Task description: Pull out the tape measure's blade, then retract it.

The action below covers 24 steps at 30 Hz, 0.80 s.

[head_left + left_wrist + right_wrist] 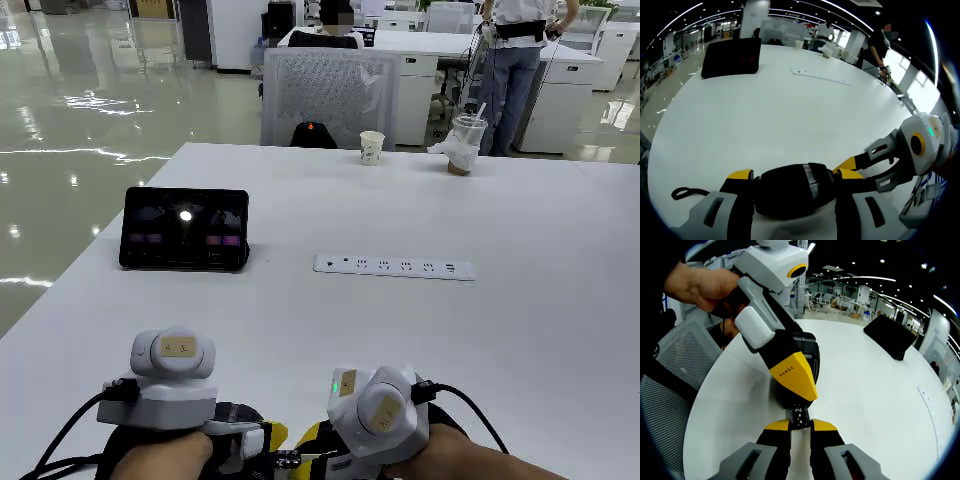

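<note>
head view: your left claw (272, 437) and right claw (312, 437) meet at the near edge of the surface (450, 330); open surface runs ahead to the power strip (393, 267) and tablet (185, 228). left gripper view: left claw pinches the tape measure (790, 192). right gripper view: right claw pinches the blade (799, 416) tip.

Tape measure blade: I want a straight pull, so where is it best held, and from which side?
At its short numbered tip poking from the case, approached head-on opposite the mouth, as the right gripper is placed; the left gripper clamps the case sides, leaving that end free.
</note>
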Each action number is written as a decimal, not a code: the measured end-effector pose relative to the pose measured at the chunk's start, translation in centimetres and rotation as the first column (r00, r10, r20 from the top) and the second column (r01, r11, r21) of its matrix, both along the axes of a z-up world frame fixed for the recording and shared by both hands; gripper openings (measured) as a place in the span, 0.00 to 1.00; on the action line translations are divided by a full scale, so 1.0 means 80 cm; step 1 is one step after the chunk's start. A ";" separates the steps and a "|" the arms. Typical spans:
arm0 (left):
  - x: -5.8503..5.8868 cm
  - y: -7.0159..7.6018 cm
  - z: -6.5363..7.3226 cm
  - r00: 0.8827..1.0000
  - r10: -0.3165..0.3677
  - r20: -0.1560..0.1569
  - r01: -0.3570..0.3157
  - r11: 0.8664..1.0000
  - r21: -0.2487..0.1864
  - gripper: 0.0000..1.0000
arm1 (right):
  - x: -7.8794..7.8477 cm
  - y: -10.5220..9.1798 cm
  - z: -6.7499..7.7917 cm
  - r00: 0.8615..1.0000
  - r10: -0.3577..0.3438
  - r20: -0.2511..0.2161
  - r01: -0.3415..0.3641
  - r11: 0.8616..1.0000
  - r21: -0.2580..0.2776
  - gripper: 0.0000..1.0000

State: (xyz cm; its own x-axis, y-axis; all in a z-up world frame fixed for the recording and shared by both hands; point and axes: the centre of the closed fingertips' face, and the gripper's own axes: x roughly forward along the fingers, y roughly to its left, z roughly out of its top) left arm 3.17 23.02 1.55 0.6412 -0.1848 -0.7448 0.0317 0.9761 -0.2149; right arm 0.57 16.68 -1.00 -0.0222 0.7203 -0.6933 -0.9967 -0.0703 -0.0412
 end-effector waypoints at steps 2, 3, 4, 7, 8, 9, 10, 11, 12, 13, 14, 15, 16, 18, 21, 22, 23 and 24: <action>0.000 0.000 0.000 1.000 0.000 0.000 0.000 1.000 -0.001 0.61 | 0.000 0.001 0.000 1.000 0.000 -0.001 0.000 1.000 0.001 0.11; 0.000 0.000 0.000 1.000 0.000 0.001 0.000 1.000 -0.001 0.61 | -0.001 0.001 0.000 1.000 0.000 -0.002 0.000 1.000 0.001 0.11; 0.000 0.000 0.000 1.000 0.000 0.001 0.000 1.000 -0.001 0.61 | -0.001 0.001 0.000 1.000 -0.001 -0.003 0.001 1.000 0.002 0.11; 0.000 -0.001 0.000 1.000 -0.002 0.001 0.002 1.000 0.000 0.61 | -0.001 0.002 -0.001 1.000 -0.002 -0.005 0.002 1.000 0.002 0.11; 0.000 -0.001 0.000 1.000 -0.002 0.001 0.002 1.000 0.000 0.61 | -0.001 0.003 -0.001 1.000 -0.003 -0.006 0.003 1.000 0.002 0.11; 0.000 -0.001 0.000 1.000 -0.002 0.002 0.002 1.000 0.000 0.61 | -0.001 0.003 -0.001 1.000 -0.003 -0.007 0.003 1.000 0.003 0.11; -0.001 -0.001 0.000 1.000 -0.003 0.002 0.003 1.000 0.001 0.61 | -0.001 0.004 -0.001 1.000 -0.003 -0.007 0.003 1.000 0.003 0.11; 0.000 -0.001 -0.001 1.000 -0.003 0.002 0.003 1.000 0.001 0.61 | -0.002 0.004 -0.001 1.000 -0.003 -0.008 0.003 1.000 0.003 0.11; 0.000 -0.001 -0.001 1.000 -0.003 0.002 0.003 1.000 0.001 0.61 | -0.001 0.004 -0.001 1.000 -0.003 -0.008 0.003 1.000 0.002 0.11; -0.001 -0.001 -0.001 1.000 -0.003 0.002 0.003 1.000 0.001 0.61 | -0.001 0.004 -0.002 1.000 -0.003 -0.008 0.003 1.000 0.002 0.11; -0.001 -0.001 -0.001 1.000 -0.002 0.003 0.002 1.000 0.001 0.61 | -0.001 0.004 -0.002 1.000 -0.005 -0.010 0.005 1.000 0.002 0.11; -0.001 -0.001 -0.001 1.000 -0.002 0.003 0.002 1.000 0.000 0.61 | -0.001 0.004 -0.002 1.000 -0.005 -0.011 0.006 1.000 0.002 0.11; -0.001 -0.001 -0.001 1.000 -0.002 0.003 0.002 1.000 0.000 0.61 | -0.001 0.004 -0.002 1.000 -0.005 -0.011 0.005 1.000 0.001 0.11; -0.001 -0.002 -0.001 1.000 -0.002 0.002 0.002 1.000 0.000 0.61 | -0.001 0.004 -0.002 1.000 -0.005 -0.011 0.005 1.000 0.000 0.11; -0.001 -0.002 -0.002 1.000 -0.002 0.003 0.002 1.000 -0.001 0.62 | -0.001 0.004 -0.003 1.000 -0.008 -0.012 0.008 1.000 -0.001 0.11; -0.001 -0.002 -0.003 1.000 -0.002 0.002 0.002 1.000 -0.002 0.62 | -0.001 0.004 -0.003 1.000 -0.010 -0.012 0.010 1.000 -0.001 0.11; -0.001 -0.002 -0.003 1.000 -0.002 0.001 0.002 1.000 -0.003 0.62 | -0.001 0.004 -0.003 1.000 -0.010 -0.011 0.010 1.000 -0.002 0.11; -0.001 -0.003 -0.003 1.000 -0.002 0.000 0.002 1.000 -0.005 0.62 | -0.001 0.004 -0.004 1.000 -0.012 -0.011 0.011 1.000 -0.003 0.11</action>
State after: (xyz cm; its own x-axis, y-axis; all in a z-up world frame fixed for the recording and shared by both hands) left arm 3.07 22.81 1.28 0.6410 -0.1892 -0.7439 0.0333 0.9751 -0.2193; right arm 0.47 16.99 -1.29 -0.0212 0.7186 -0.6951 -0.9978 -0.0589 -0.0305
